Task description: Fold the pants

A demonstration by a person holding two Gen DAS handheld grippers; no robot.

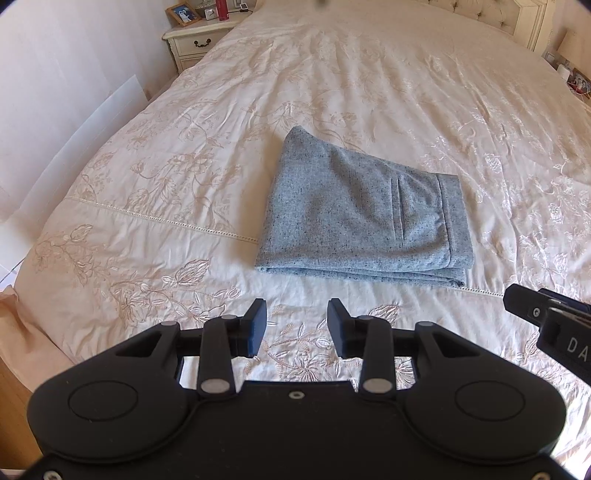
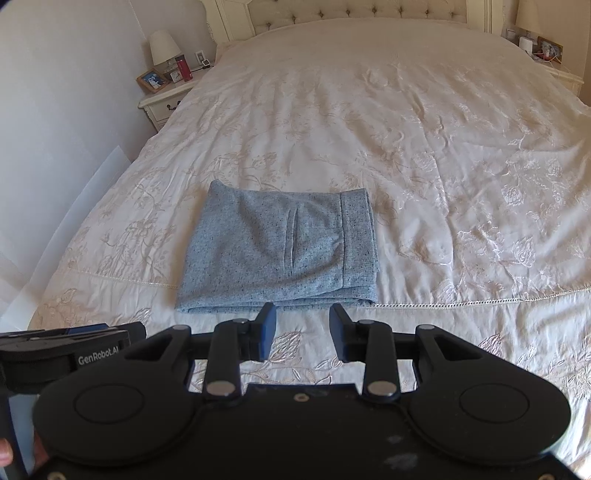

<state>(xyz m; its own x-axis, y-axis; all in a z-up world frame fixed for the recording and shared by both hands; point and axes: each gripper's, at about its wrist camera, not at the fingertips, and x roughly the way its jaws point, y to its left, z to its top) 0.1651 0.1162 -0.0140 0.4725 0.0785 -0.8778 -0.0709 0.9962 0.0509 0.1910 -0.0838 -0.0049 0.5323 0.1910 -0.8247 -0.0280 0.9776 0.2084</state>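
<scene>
I am holding my left claw (image 1: pixel 297 326) with its fingers apart and gripping nothing; the folded grey pants (image 1: pixel 364 218) are lying ahead of it, slightly to its right, on the cream bedspread (image 1: pixel 147 206). My right claw (image 2: pixel 303 332) is also gaping, empty, its fingertips hovering just short of the near folded edge of the pants (image 2: pixel 280 251), not touching.

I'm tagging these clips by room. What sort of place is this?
A bedroom, almost certainly. The folded pants lie on a large bed with an embroidered cover and a tufted headboard; beside it stands a nightstand with a lamp and a framed photo.
</scene>
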